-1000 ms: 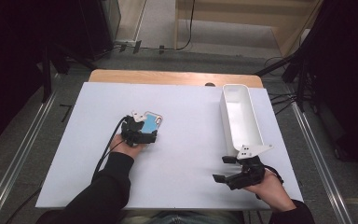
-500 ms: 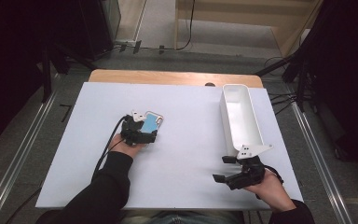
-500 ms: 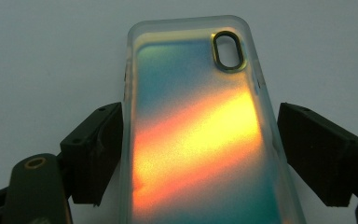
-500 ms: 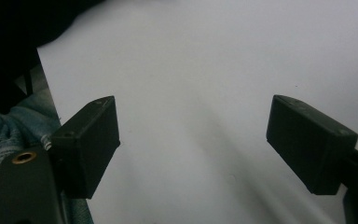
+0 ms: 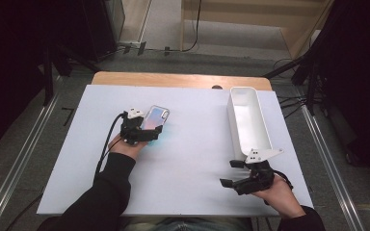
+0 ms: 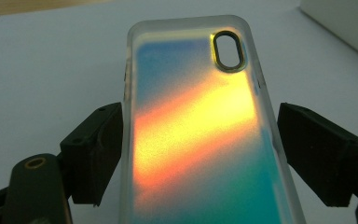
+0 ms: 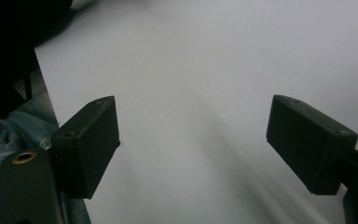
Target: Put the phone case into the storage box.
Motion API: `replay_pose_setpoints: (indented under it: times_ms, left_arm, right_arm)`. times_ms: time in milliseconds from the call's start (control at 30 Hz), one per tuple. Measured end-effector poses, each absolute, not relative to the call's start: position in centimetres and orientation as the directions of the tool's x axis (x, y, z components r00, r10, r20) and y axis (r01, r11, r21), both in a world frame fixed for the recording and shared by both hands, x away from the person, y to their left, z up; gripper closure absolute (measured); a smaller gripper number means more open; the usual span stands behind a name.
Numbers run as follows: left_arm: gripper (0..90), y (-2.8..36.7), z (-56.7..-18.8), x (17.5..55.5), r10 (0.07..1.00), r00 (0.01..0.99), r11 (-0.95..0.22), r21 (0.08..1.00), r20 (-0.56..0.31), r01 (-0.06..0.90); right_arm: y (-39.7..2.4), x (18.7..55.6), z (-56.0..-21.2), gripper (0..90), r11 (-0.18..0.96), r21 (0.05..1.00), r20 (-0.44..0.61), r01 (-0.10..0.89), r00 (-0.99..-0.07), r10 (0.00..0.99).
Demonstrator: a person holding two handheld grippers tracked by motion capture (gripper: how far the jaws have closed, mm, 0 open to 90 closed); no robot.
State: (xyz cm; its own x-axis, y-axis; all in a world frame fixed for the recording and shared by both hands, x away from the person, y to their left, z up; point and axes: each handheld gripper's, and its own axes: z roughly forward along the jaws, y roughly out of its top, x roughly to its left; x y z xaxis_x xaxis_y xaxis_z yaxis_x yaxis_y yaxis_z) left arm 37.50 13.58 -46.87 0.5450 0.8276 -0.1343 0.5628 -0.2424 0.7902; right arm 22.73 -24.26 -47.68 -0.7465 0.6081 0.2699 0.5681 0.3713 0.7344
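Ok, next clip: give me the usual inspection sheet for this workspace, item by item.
Surface: white table top, bare wooden strip along the far edge.
Job's things: iridescent phone case between the left gripper's jaws; long white bin at the right side of the table.
Clutter: nothing seen.
Grippers: left gripper shut on the phone case; right gripper open, nothing between its jaws, near the bin's near end.
Cables: black cable trails from the left gripper; more on the floor behind.
Surroundings: metal rails, dark stands.
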Motion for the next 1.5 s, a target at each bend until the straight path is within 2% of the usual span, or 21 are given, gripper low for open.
replay_pose_setpoints:
  times_ms: [800,1300,1500]
  left_arm:
    - [16.8,13.2,-45.5,36.0,0.730,0.571,-0.121,0.750,-0.376,0.650]
    - [16.8,12.1,-45.8,34.3,0.687,0.564,-0.089,0.718,-0.457,0.691]
    - [16.7,11.7,-45.7,33.8,0.683,0.560,-0.066,0.723,-0.470,0.688]
  right_arm:
    - [-23.9,22.5,-46.9,15.7,0.323,0.772,0.251,0.548,-0.729,0.637]
    - [-23.7,22.5,-46.5,15.8,0.274,0.785,0.274,0.556,-0.708,0.651]
    - [-23.3,22.8,-46.0,15.7,0.238,0.761,0.337,0.604,-0.680,0.651]
